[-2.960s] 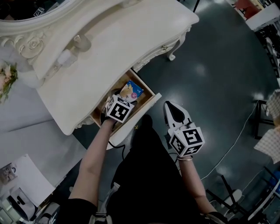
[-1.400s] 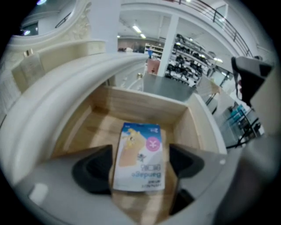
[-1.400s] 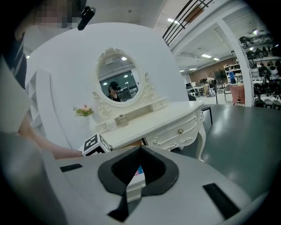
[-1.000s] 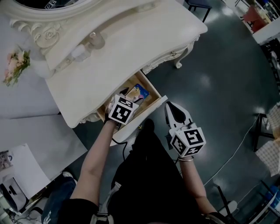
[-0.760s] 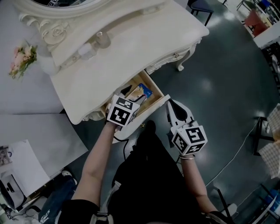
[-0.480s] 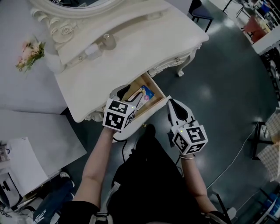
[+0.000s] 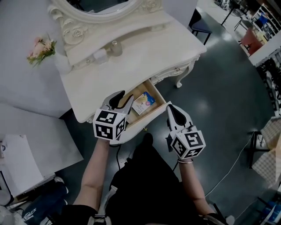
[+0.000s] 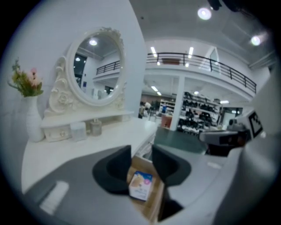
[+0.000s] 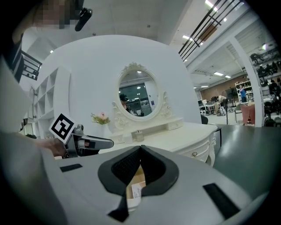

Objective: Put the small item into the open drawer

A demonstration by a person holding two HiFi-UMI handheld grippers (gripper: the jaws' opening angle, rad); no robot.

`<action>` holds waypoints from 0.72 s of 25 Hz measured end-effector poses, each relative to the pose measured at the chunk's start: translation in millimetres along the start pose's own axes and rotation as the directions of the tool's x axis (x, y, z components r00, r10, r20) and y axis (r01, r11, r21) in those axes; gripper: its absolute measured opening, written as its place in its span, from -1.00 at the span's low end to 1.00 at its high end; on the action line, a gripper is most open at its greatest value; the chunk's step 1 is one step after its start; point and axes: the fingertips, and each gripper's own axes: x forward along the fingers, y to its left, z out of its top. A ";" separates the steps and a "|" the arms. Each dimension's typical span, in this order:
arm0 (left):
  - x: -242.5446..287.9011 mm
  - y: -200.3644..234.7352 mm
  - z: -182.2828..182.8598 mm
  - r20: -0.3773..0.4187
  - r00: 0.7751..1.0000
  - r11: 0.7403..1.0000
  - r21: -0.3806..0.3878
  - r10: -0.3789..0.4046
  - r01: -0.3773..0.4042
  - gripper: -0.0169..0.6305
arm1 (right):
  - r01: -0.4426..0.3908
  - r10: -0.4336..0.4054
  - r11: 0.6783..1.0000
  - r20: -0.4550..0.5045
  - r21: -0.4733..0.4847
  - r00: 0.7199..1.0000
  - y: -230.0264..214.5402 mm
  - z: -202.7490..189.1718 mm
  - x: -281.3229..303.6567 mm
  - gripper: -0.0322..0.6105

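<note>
The small item, a blue and yellow packet, lies flat inside the open wooden drawer of the white dressing table. My left gripper hovers over the drawer's left end, apart from the packet. Its jaws are closing with nothing between them. In the left gripper view the packet shows below the gap of the left gripper. My right gripper hangs just right of the drawer front. In the right gripper view its tips meet, shut and empty.
An oval mirror stands at the back of the table, with a small jar and a white box on its shelf. A vase of flowers sits at the left. A chair and dark floor lie to the right.
My left gripper has drawn back out of the drawer toward its left end, and its jaws have narrowed. The packet stays in the drawer. The right gripper has hardly moved.
</note>
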 end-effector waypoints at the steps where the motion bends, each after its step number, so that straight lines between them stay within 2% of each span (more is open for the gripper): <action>1: -5.8 0.4 1.4 0.015 1.000 1.000 -0.013 0.003 -0.003 -0.49 | -0.001 0.001 1.000 0.002 -0.003 1.000 2.5 -0.2 -1.2 -0.90; 11: -54.4 8.5 4.0 0.112 0.991 0.996 -0.061 0.075 -0.069 -0.80 | -0.021 0.022 0.999 0.016 -0.046 1.000 27.4 7.1 -7.5 -0.90; 18: -85.1 12.5 -1.8 0.151 0.982 0.990 -0.101 0.115 -0.100 -0.89 | -0.024 0.026 0.998 0.033 -0.062 0.999 42.9 11.3 -11.0 -0.90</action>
